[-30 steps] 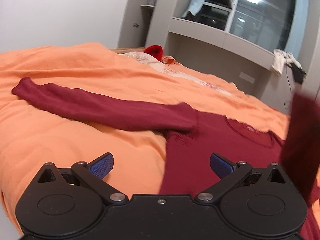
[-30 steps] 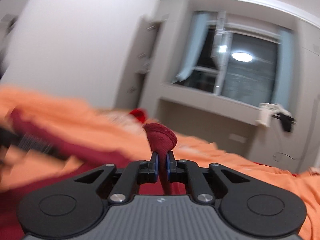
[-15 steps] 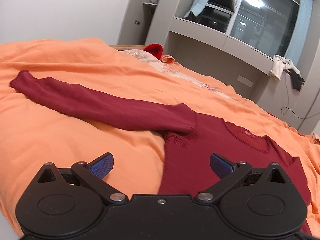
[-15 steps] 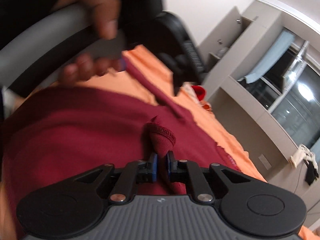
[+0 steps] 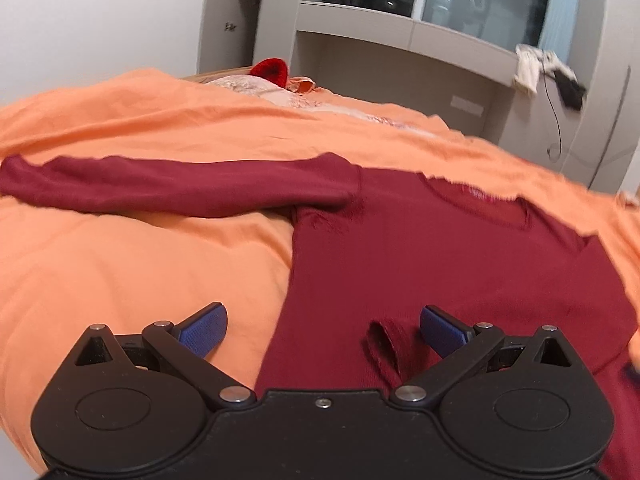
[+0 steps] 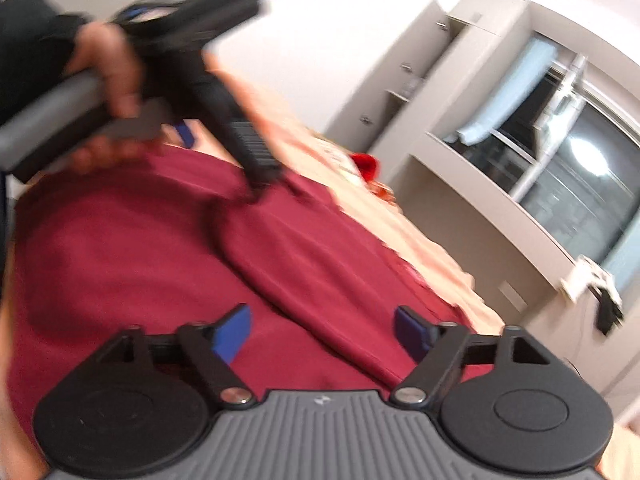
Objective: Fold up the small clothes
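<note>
Maroon sweater (image 5: 420, 264) lies flat on the orange bedspread (image 5: 120, 264), one sleeve (image 6: 320, 264) apparently folded across its body. Right gripper (image 6: 322, 330) jaws opening, nothing pinched; left gripper (image 5: 322, 330) spread wide, empty.

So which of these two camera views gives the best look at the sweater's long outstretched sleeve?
The left wrist view. There the outstretched sleeve lies sharp and unobstructed, stretched from shoulder to cuff across the orange bedspread. The right wrist view is blurred, and the hand-held left gripper blocks that side, so that sleeve cannot be made out.
</note>
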